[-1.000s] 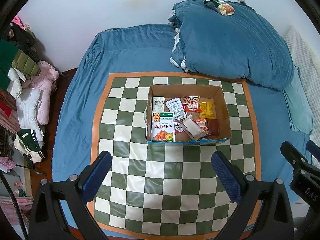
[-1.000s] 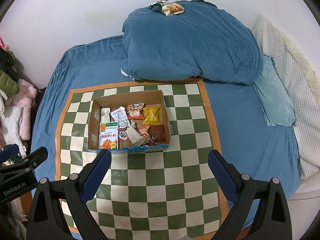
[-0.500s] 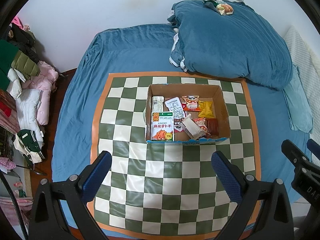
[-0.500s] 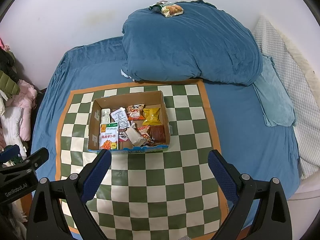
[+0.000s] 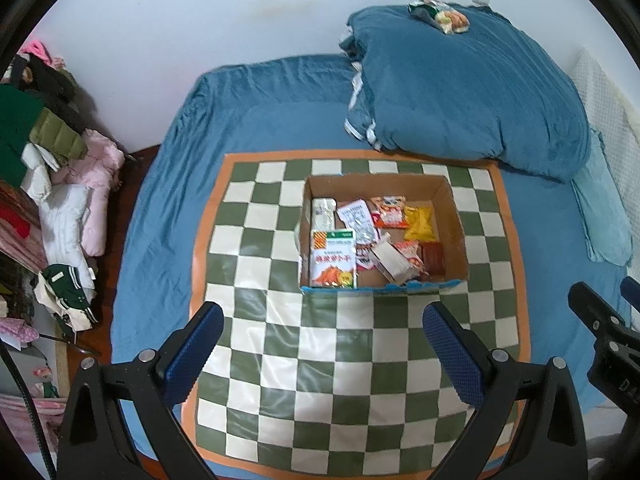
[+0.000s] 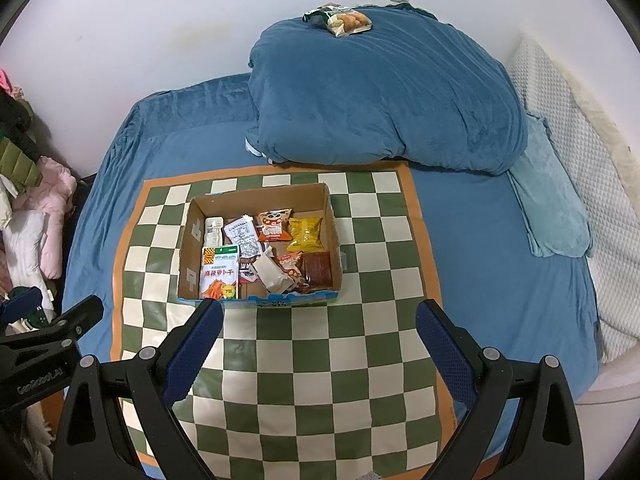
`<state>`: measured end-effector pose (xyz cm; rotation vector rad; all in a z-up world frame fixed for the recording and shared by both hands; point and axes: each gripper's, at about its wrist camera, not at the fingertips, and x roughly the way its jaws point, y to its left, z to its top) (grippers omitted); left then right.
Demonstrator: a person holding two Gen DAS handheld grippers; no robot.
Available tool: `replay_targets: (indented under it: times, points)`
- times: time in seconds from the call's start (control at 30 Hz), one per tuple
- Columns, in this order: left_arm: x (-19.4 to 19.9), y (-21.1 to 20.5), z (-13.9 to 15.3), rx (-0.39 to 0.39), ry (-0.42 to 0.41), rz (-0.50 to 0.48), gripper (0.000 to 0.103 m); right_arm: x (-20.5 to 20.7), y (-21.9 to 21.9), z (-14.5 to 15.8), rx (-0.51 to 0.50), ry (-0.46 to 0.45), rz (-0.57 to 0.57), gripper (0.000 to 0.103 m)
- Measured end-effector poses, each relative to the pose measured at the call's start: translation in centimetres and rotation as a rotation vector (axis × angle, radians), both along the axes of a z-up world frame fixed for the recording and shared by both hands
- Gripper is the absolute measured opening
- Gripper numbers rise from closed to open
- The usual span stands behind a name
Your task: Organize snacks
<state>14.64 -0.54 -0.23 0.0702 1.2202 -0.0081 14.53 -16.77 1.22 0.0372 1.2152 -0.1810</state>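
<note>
A cardboard box [image 5: 454, 216] [image 6: 333, 216] sits on a green and white checkered mat [image 5: 320, 352] [image 6: 320, 360] on the bed. It holds several snack packets, among them a white and orange carrot snack bag [image 5: 333, 258] [image 6: 220, 272] and a yellow packet [image 5: 418, 224] [image 6: 306, 234]. Another snack bag [image 5: 440, 16] [image 6: 340, 20] lies on top of the blue duvet. My left gripper [image 5: 322, 340] and right gripper [image 6: 318, 336] are both open and empty, held above the mat in front of the box.
A bunched blue duvet [image 5: 460, 88] [image 6: 384, 96] lies behind the box. A light blue pillow [image 6: 548, 212] and white blanket [image 6: 592, 184] lie to the right. A pile of clothes [image 5: 52, 168] stands left of the bed.
Both grippers have drifted slightly; the box sits a touch higher in the views. Nothing was taken hold of or let go.
</note>
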Motion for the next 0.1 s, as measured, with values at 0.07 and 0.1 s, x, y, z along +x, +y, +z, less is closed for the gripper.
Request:
replay_targets:
  times: [0.07,0.1]
  points:
    - [0.20,0.20,0.22,-0.010,0.000,0.000,0.102,0.02,-0.02,0.05,-0.001,-0.001,0.000,0.099]
    - [0.32,0.22,0.22,-0.013,0.002,0.005,0.102,0.07,-0.01,-0.02,-0.001,-0.001,0.000,0.099]
